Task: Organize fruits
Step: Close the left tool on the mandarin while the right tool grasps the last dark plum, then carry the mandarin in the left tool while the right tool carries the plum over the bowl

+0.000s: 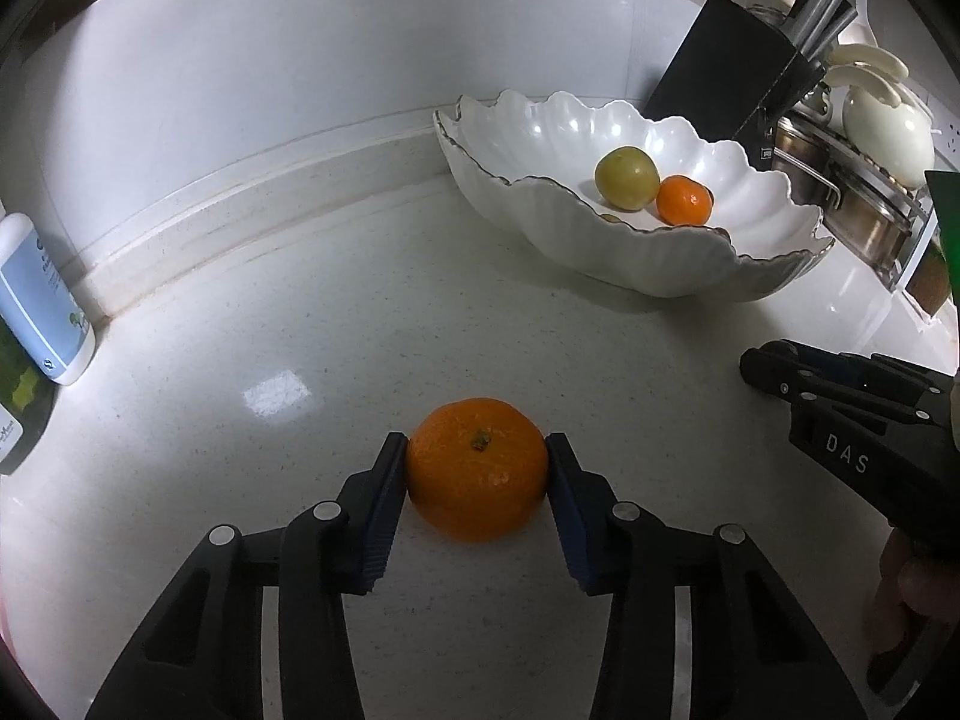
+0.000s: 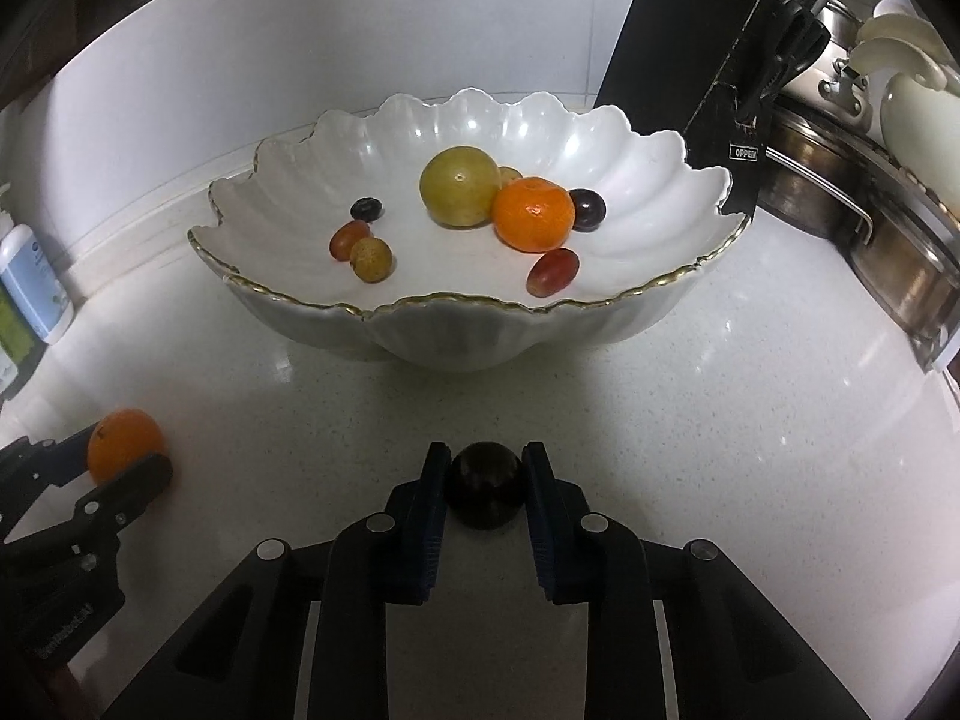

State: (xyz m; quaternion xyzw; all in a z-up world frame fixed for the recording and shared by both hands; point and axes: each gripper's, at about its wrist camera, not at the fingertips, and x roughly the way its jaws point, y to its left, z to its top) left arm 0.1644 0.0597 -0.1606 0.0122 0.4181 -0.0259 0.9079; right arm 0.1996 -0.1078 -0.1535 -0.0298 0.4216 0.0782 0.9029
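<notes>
Two grippers grip fruit on the white countertop (image 2: 690, 420). Left gripper (image 1: 478, 468): pads pressed against both sides of a mandarin (image 1: 478, 471). Right gripper (image 2: 486, 483): narrow, pads clamped on a dark plum (image 2: 486, 486). Behind stands a scalloped white bowl (image 2: 630, 144) containing a green fruit (image 2: 459, 185), a small mandarin (image 2: 533, 214) and grapes (image 2: 552, 272).

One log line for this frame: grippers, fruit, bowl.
left gripper: shut on mandarin | right gripper: shut on dark plum | both fruits on counter | bowl: partly filled
</notes>
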